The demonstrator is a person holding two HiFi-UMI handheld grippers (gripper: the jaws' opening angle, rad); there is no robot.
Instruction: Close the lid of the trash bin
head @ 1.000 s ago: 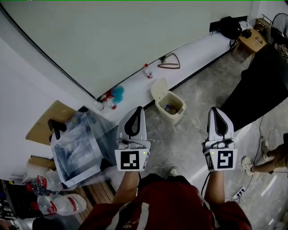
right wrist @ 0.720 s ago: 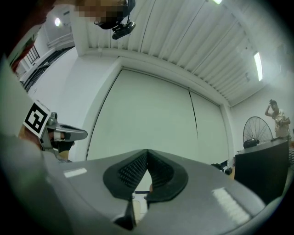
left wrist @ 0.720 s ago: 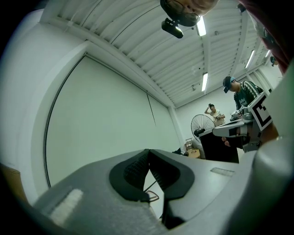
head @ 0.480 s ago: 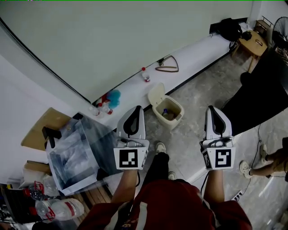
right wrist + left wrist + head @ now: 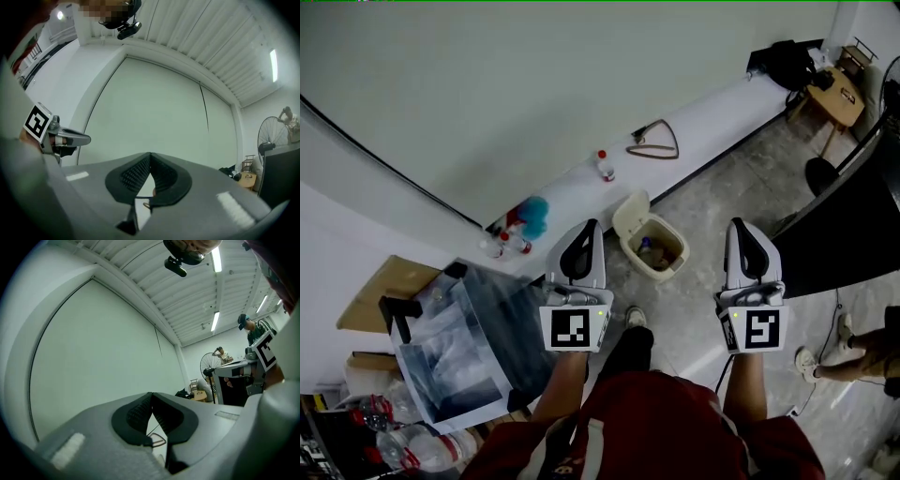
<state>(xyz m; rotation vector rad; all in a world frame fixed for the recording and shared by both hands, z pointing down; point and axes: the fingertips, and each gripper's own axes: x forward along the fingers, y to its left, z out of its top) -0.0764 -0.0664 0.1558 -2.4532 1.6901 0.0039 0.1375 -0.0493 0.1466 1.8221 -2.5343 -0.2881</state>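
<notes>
Trash bin point(image 5: 656, 246) stands on grey floor point(image 5: 722, 187), up against white ledge point(image 5: 581, 192); lid point(image 5: 630, 213) is open, tilted up and back on bin's ledge side, rubbish visible inside. Left claw point(image 5: 584, 232) is just left of bin, near the lid, not touching; narrow, pads point(image 5: 136, 413) meet at the tip, nothing between. Right claw point(image 5: 740, 231) is right of bin, apart from it; also closed to the tip, empty. Bin sits between the two claws. On ledge behind bin: bottle point(image 5: 603, 165), triangular hanger point(image 5: 654, 141). Left of bin: blue fluffy thing point(image 5: 534, 214), clear plastic sheet point(image 5: 464, 328). Person's shoe point(image 5: 635, 317) is on floor, near side of bin
</notes>
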